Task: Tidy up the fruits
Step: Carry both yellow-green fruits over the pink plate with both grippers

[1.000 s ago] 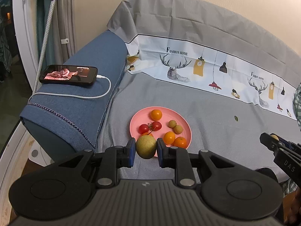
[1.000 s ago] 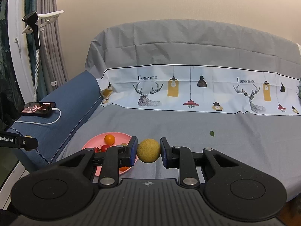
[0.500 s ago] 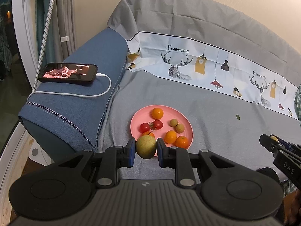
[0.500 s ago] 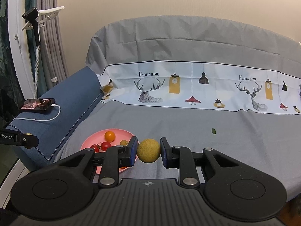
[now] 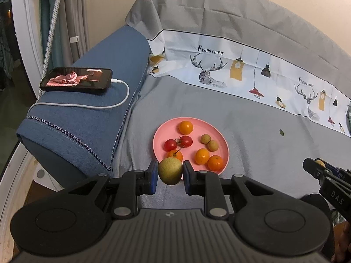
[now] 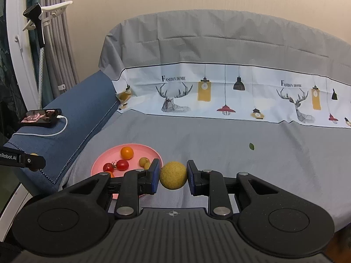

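A pink plate (image 5: pixel 219 135) lies on the grey sofa cover and holds several oranges, two red tomatoes (image 5: pixel 186 140) and two small tan fruits (image 5: pixel 205 138). My left gripper (image 5: pixel 170 173) is shut on a yellow-green pear (image 5: pixel 170 171) just over the plate's near rim. My right gripper (image 6: pixel 173 175) is shut on a round yellow fruit (image 6: pixel 173 175), to the right of the plate (image 6: pixel 105 160) and above the cover. Each gripper's tip also shows at the edge of the other view, the right one (image 5: pixel 316 166) still with the yellow fruit in it.
A phone (image 5: pixel 76 80) on a white charging cable lies on the blue armrest (image 5: pixel 87 114) left of the plate. A small green leaf (image 5: pixel 281 132) lies on the cover to the right. The printed backrest stands behind, curtains and a stand at far left.
Both views have shifted slightly, with the plate and sofa a little lower in the frame. Both grips are unchanged.
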The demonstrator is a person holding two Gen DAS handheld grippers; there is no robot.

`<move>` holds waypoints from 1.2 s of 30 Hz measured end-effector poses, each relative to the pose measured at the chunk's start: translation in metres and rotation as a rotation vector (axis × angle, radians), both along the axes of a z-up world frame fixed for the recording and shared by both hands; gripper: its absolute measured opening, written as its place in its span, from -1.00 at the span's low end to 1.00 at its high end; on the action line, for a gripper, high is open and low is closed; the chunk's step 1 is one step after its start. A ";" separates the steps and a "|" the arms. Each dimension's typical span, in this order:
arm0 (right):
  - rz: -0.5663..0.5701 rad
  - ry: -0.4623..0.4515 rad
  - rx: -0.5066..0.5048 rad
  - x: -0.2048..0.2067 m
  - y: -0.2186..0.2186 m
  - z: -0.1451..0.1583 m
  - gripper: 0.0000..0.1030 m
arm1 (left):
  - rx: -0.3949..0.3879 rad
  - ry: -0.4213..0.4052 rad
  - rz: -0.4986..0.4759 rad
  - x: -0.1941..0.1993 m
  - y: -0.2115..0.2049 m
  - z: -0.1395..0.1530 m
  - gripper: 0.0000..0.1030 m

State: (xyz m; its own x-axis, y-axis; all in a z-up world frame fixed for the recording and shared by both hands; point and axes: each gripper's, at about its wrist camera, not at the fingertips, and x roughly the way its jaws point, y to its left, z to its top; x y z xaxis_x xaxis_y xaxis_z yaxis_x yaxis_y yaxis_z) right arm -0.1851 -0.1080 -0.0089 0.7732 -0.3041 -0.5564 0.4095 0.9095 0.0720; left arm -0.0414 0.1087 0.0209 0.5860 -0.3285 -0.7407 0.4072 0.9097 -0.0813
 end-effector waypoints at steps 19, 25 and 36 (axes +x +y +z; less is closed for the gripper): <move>0.031 0.057 0.054 0.048 -0.013 -0.025 -0.48 | 0.032 0.081 -0.001 0.053 -0.029 -0.028 -0.49; 0.056 0.054 0.078 0.079 -0.017 -0.032 -0.48 | 0.048 0.096 -0.012 0.080 -0.046 -0.043 -0.49; 0.133 0.117 0.121 0.141 -0.022 -0.070 -0.47 | 0.084 0.139 -0.015 0.128 -0.071 -0.081 -0.49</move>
